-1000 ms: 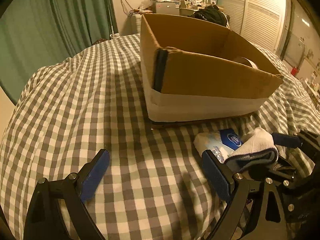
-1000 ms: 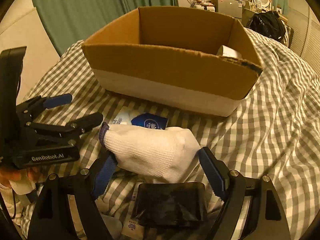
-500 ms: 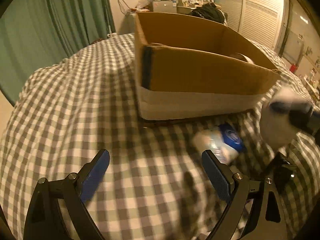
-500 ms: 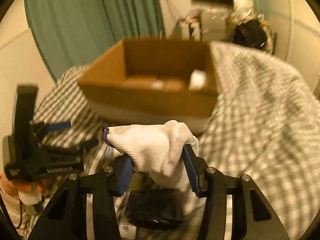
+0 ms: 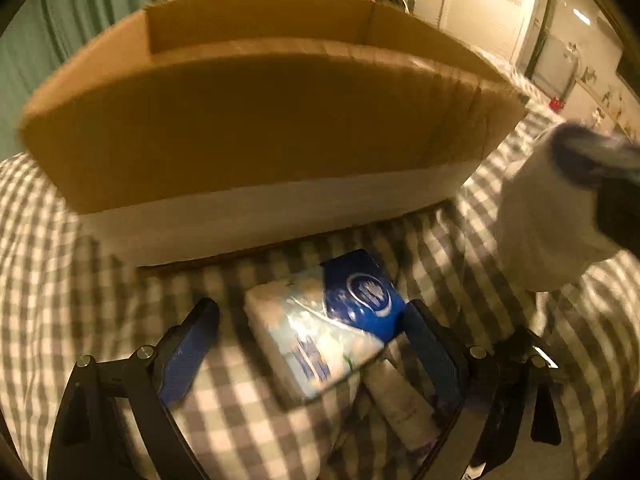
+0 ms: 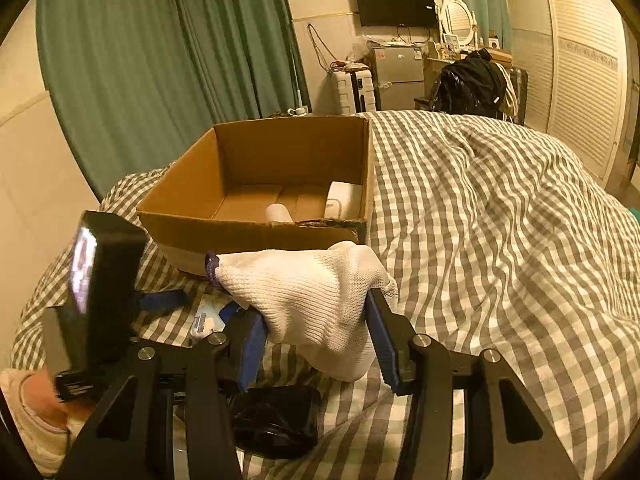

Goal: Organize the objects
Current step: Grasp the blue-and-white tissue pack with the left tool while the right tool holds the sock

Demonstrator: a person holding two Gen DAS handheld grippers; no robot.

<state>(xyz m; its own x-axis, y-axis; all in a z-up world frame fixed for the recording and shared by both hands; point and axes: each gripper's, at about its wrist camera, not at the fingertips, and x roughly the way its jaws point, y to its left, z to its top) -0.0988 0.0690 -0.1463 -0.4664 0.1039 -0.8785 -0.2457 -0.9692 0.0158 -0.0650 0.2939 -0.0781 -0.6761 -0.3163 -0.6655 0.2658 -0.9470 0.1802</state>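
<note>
A white knit glove point(image 6: 312, 300) with a purple cuff hangs above the checked bedspread, and my right gripper point(image 6: 316, 340) is shut on it, both blue pads pressing its sides. The left wrist view shows the glove point(image 5: 540, 216) blurred at the right. A blue-and-white tissue pack point(image 5: 320, 332) lies on the bed in front of the cardboard box point(image 5: 256, 132). My left gripper point(image 5: 312, 340) is open and straddles the pack, its right pad close to the blue corner. In the right wrist view the left gripper point(image 6: 200, 306) sits low at the left over the pack point(image 6: 206, 320).
The open box point(image 6: 256, 184) holds a white roll point(image 6: 280, 212) and another white item point(image 6: 344, 200). A black pouch point(image 6: 276, 420) lies under the right gripper. A pale tube point(image 5: 404, 404) lies by the pack. Rumpled checked bedding point(image 6: 500, 240) stretches right; green curtains and furniture stand behind.
The right gripper closed on the glove and lifted it off the bed. The left gripper moved right and down until its fingers straddle the tissue pack, with the box closer.
</note>
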